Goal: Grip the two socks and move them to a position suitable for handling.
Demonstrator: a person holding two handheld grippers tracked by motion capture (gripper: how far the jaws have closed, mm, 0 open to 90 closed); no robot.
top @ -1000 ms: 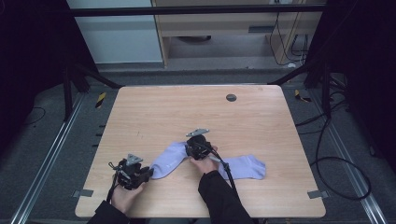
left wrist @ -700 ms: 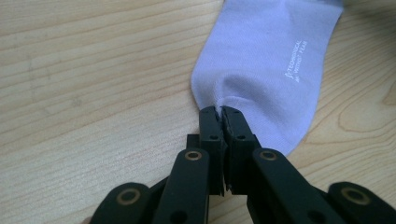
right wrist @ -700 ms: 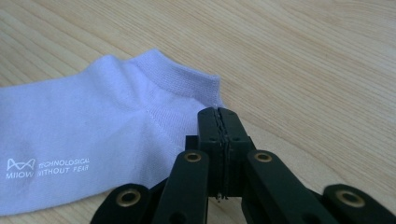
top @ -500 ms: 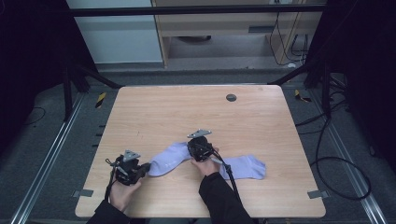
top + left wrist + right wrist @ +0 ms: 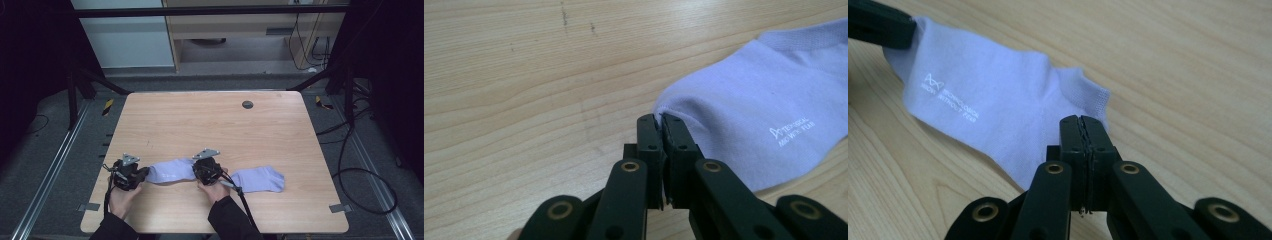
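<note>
The left tool (image 5: 142,172) sits near the front left corner of the pale wooden worktop (image 5: 200,120), held in the person's left hand (image 5: 121,196). Its two black jaws are pressed together, and in the left gripper view they pinch the rounded toe end of a pale lilac ankle sock (image 5: 774,120) with small white lettering printed on it; the fabric bunches up just where the tips bite.

This sock (image 5: 172,171) lies flat on the worktop between the two tools, near the front edge. Its long axis runs across the worktop from left to right, toe toward the left tool, cuff toward the right one, stretched between them.

The right tool (image 5: 200,170), held in the person's right hand (image 5: 214,189), is just right of the sock's middle stretch in the high view. Its jaws are likewise pressed together; in the right gripper view they clamp the ribbed cuff edge of the same sock (image 5: 998,115), whose far tip is held by the left tool (image 5: 883,31) at the upper left.

Farther right, a second pale lilac sock (image 5: 257,180) lies flat on the worktop, also with its length running left to right, just beside the right hand.
</note>
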